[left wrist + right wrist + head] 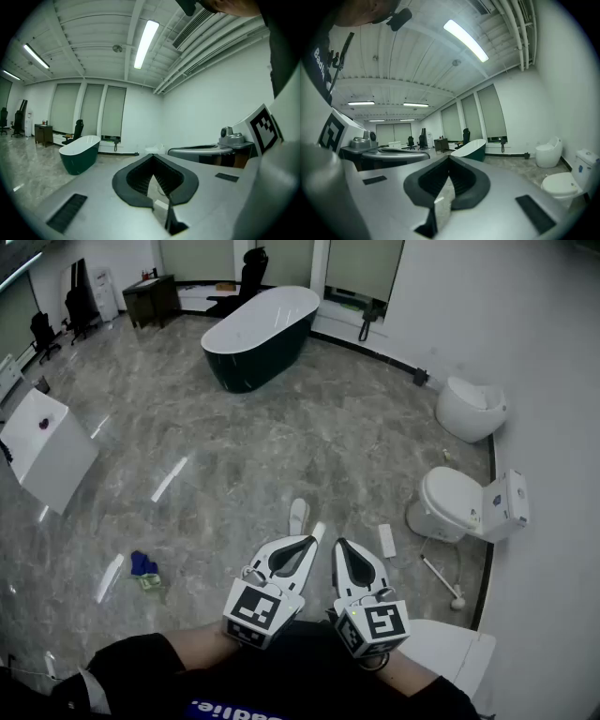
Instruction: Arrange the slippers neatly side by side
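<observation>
Left gripper [318, 530]: hovering above the floor, its jaws meeting at the tips.
Right gripper [339, 545]: hanging just beside it, jaws also meeting at the tips.
Left slipper [298, 517]: lying just ahead of the left gripper's tips.
Right slipper [386, 540]: lying apart from the left slipper, near the toilet [453, 504].
Bathtub [258, 336]: standing well behind.

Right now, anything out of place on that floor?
The slippers are split up. The left slipper lies just ahead of the left hand-held gripper. The right slipper sits off toward the toilet, angled differently and not side by side. A blue rag-like item lies loose far left.
</observation>
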Demonstrator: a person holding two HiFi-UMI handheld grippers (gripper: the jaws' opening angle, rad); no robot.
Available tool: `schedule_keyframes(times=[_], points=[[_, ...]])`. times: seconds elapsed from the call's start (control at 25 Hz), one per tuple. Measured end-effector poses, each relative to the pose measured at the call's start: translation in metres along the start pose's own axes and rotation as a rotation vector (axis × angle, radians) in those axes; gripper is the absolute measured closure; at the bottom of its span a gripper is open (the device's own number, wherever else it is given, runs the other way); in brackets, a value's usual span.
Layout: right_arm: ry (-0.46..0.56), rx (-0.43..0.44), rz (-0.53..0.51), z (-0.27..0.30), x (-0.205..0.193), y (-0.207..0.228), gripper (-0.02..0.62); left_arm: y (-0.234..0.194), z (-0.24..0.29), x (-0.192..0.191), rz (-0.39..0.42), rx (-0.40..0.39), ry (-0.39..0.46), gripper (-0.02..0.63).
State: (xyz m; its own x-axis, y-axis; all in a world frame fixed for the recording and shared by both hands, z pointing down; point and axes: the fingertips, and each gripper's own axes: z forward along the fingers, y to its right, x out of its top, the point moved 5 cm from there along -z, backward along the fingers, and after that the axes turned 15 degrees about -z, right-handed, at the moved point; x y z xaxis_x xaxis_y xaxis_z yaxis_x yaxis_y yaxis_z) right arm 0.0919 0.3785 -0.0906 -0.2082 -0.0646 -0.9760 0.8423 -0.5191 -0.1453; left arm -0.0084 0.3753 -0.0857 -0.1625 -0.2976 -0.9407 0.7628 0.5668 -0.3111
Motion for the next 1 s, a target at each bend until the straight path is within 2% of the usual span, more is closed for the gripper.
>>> schedule_keyframes(times=[0.52,0.68,0.8,1.0], points=[[0.011,0.028,-0.008,0.005,-0.004,0.002,0.597,-0.002,0.004,-0.002,-0.032,-0.001,-0.017,0.604],[0.001,0.015,0.035,0.005,-0.007,0.013,0.597,-0.003,0.009,-0.006,-0.031,0.016,-0.018,0.604],[0.004,0.044,0.088,0.005,-0.023,0.022,0.597,-0.005,0.013,-0.009,-0.056,0.03,-0.036,0.604],[-0.016,0.045,0.148,0.002,-0.039,0.052,0.597,-0.013,0.022,-0.014,-0.051,0.109,-0.043,0.604]])
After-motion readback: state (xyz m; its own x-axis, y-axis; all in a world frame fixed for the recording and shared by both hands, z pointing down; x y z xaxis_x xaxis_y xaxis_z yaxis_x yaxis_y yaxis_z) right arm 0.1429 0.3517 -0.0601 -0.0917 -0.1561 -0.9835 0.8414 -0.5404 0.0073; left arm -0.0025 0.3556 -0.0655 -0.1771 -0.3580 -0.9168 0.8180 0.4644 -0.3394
